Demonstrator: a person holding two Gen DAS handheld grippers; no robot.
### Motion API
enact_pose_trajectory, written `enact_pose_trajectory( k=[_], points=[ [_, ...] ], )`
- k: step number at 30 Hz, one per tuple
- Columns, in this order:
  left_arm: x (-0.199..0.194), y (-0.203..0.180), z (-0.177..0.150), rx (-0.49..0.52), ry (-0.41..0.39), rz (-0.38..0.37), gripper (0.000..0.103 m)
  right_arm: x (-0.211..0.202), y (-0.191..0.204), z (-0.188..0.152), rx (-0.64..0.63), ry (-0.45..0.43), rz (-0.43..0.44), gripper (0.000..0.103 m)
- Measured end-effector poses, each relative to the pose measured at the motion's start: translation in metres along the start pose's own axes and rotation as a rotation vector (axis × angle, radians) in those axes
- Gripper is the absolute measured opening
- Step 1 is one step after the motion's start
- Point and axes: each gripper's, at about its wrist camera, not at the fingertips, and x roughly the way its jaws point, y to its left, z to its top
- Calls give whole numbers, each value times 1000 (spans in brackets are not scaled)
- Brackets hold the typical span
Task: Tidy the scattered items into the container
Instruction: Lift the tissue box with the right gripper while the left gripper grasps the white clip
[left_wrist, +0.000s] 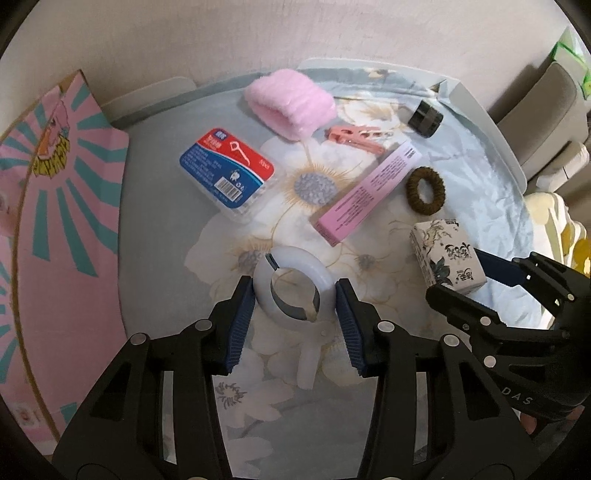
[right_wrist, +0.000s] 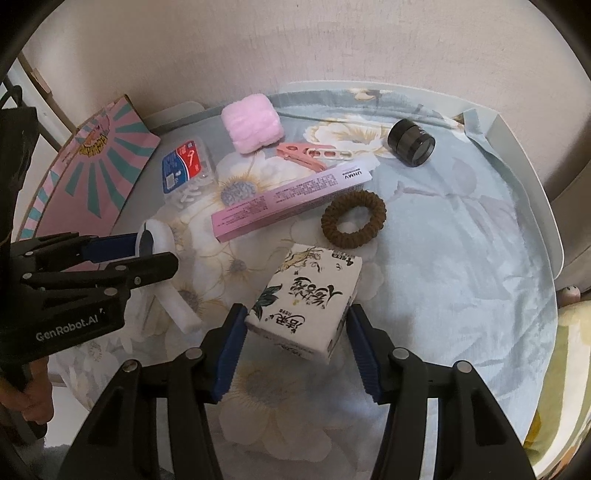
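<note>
Scattered items lie across a floral cloth (right_wrist: 461, 258) that covers the table. The pink and teal cardboard box (left_wrist: 55, 240) at the cloth's left edge is, I judge, the container; its inside is not visible.

2 items are already in the grippers. The right gripper (right_wrist: 297, 314) is clamped on the white printed box (right_wrist: 306, 299), a pad against each side, and the box sits tilted between them. The left gripper (left_wrist: 295, 291) is closed on a white ring (left_wrist: 295, 259) with a stem, and its pads press the rim from both sides.

6 more lie loose on the cloth:
- the floss-pick box (left_wrist: 227, 173), nearest the cardboard box
- the fluffy pink band (left_wrist: 291, 103) at the back
- the long pink carton (left_wrist: 369, 188) in the middle
- the brown hair tie (left_wrist: 425, 191) just beside the carton
- the dark jar (left_wrist: 425, 118) at the far right
- the pink clip (left_wrist: 354, 138) between the band and the carton

The step in hand looks like carrying both held items left to the cardboard box. It would go best with the left gripper first, since it is nearer and the arms then need not cross. The ring's stem hangs below the pads, so it should be raised enough to clear the box wall. The printed box is held near one end and could pivot, so the right hand should keep it clamped and travel high over the carton and the floss-pick box.
</note>
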Motion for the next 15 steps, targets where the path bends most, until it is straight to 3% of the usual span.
enact_pose_trajectory(
  k=[15],
  points=[
    [-9, -6, 4, 26, -18, -39, 41, -17, 3, -4, 77, -58, -2, 50]
  ],
)
